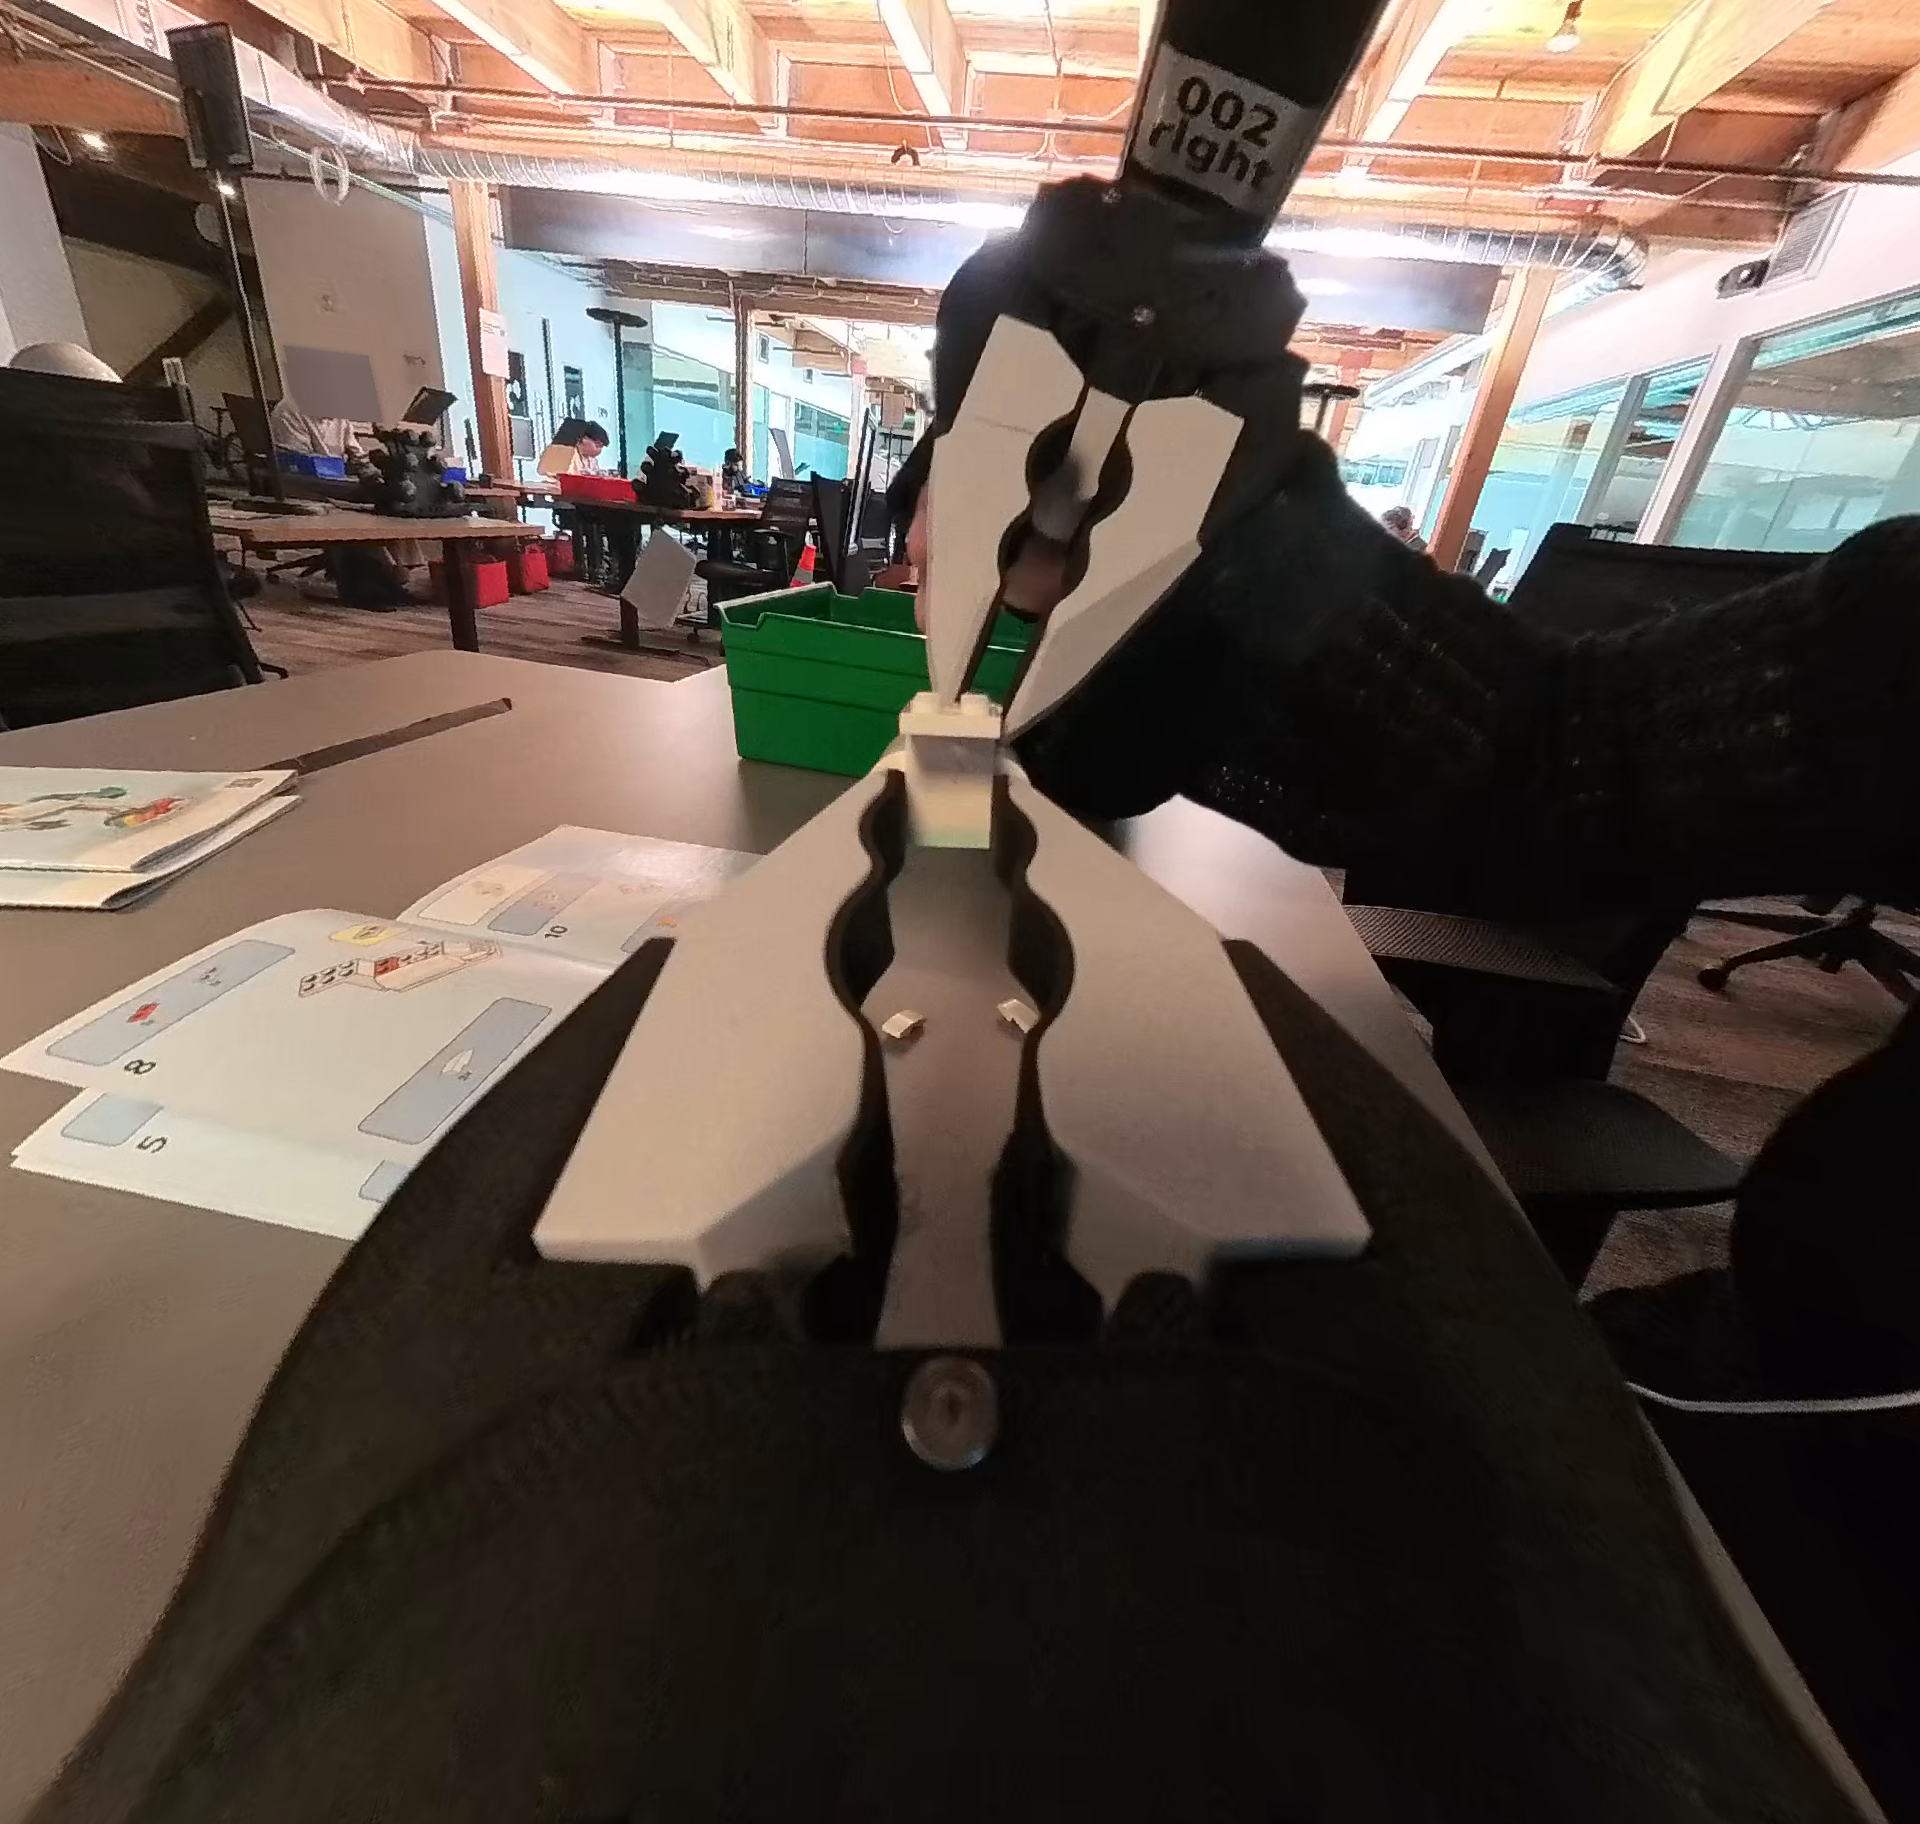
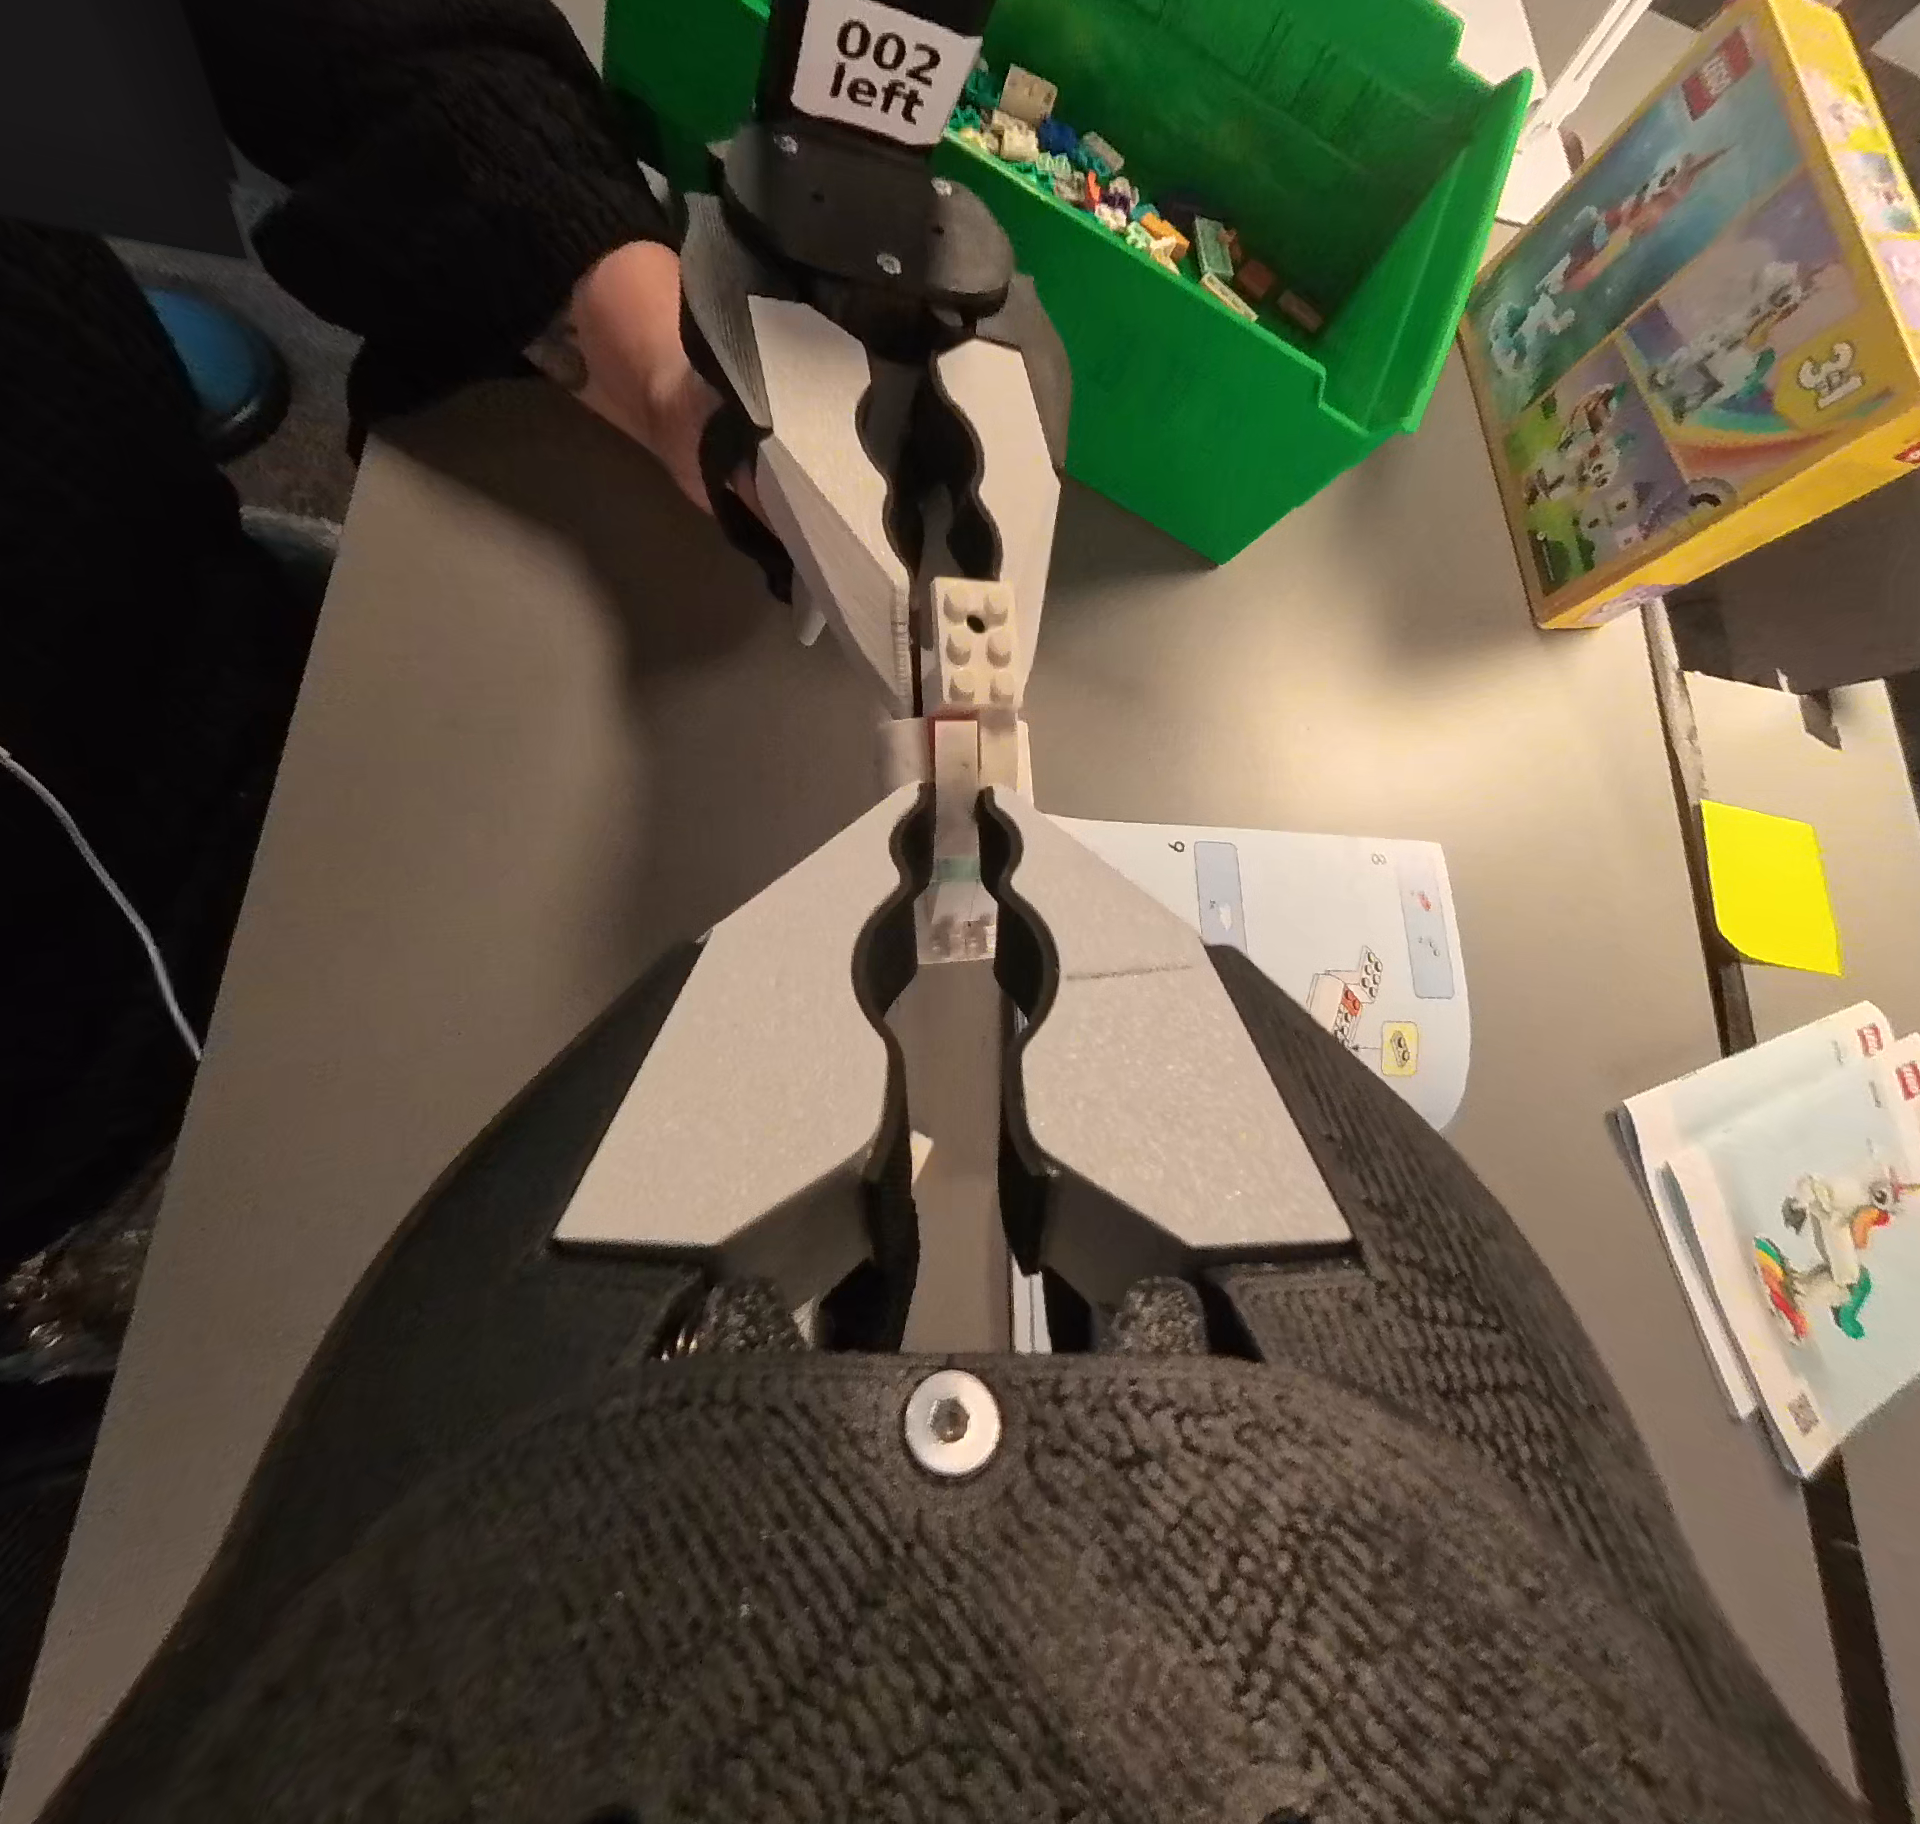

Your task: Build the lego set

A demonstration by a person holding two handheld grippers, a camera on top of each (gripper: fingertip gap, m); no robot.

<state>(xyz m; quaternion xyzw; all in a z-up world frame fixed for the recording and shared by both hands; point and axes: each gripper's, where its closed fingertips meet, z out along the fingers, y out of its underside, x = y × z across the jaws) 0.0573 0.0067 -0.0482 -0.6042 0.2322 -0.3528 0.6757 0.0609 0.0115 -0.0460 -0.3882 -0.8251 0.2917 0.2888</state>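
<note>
My left gripper [image 1: 948, 787] is shut on a small white brick assembly [image 1: 948, 810] and holds it above the grey table [image 1: 540, 735]. In the right wrist view the left gripper [image 2: 966, 683] comes in from the top, and the assembly [image 2: 977, 647] shows its studded face. My right gripper [image 2: 951, 795] is shut on a narrow white piece [image 2: 951, 901] whose front end meets the assembly. In the left wrist view the right gripper [image 1: 982, 709] comes down from above, its tips on top of the assembly.
A green bin [image 2: 1247, 424] with several loose bricks [image 2: 1122, 205] stands just behind the grippers; it also shows in the left wrist view [image 1: 821, 694]. A yellow Lego box [image 2: 1714, 320], an open instruction booklet [image 2: 1299, 901], more booklets [image 2: 1766, 1234] and a yellow note [image 2: 1766, 886] lie on the table. Less than 4 cm separates the two grippers' tips.
</note>
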